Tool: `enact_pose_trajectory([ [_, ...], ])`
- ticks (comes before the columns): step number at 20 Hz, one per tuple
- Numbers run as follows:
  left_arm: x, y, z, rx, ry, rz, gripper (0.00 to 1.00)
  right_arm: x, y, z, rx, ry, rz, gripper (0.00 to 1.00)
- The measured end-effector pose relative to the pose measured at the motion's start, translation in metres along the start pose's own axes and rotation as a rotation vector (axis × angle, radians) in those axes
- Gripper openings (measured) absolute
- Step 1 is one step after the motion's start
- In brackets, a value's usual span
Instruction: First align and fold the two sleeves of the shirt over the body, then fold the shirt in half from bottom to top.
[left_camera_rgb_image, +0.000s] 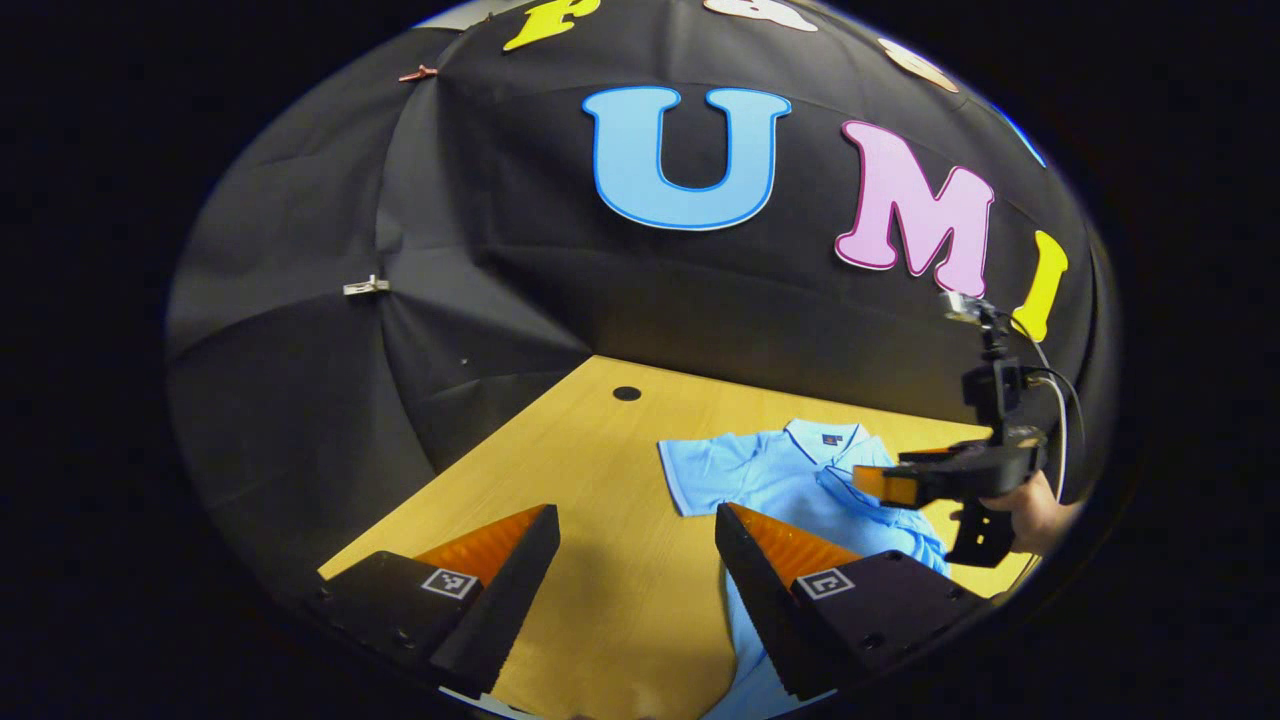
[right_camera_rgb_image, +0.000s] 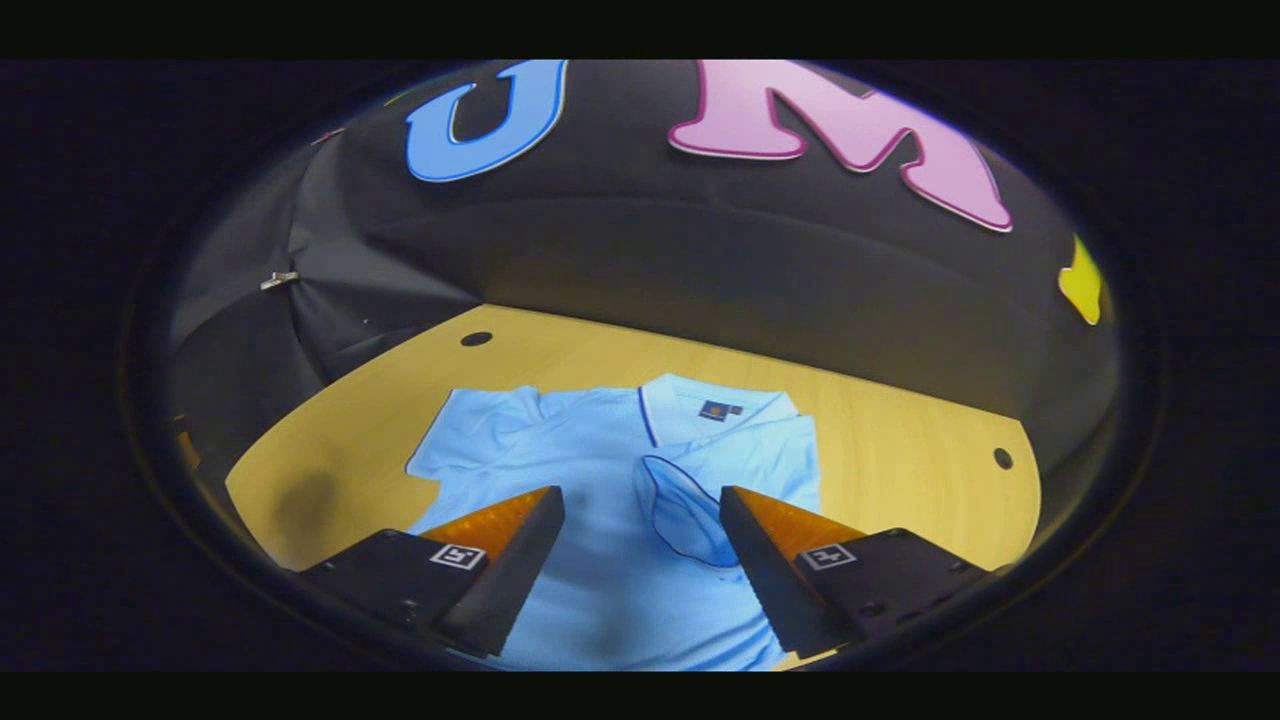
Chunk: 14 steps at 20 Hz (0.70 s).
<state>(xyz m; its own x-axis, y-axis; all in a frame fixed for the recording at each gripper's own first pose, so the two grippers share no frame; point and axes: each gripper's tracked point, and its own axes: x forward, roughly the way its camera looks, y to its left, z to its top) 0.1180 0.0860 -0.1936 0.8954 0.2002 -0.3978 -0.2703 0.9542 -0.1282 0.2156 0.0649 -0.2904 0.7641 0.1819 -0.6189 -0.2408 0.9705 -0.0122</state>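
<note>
Black cloth walls back a wooden table (right_camera_rgb_image: 900, 420), where a light blue shirt (right_camera_rgb_image: 600, 560) lies flat at the centre of the right gripper view, one sleeve (right_camera_rgb_image: 685, 510) folded over the body and the other sleeve (right_camera_rgb_image: 470, 435) spread out at left. The right hand-held gripper (right_camera_rgb_image: 640, 540) hovers above it, fingers spread. The left hand-held gripper (left_camera_rgb_image: 635, 560) is spread too, over bare table (left_camera_rgb_image: 600, 470) beside the shirt (left_camera_rgb_image: 760, 480).
</note>
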Motion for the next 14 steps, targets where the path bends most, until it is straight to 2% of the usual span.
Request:
enact_pose_trajectory([
  [5,0.081,-0.025,-0.002,-0.024,0.035,-0.037,1.00,-0.052,-0.050,-0.008,0.031,-0.037,-0.065,0.98],
  [14,0.225,-0.033,-0.041,0.025,0.159,0.003,1.00,-0.105,-0.136,-0.018,0.095,-0.086,-0.174,0.98],
])
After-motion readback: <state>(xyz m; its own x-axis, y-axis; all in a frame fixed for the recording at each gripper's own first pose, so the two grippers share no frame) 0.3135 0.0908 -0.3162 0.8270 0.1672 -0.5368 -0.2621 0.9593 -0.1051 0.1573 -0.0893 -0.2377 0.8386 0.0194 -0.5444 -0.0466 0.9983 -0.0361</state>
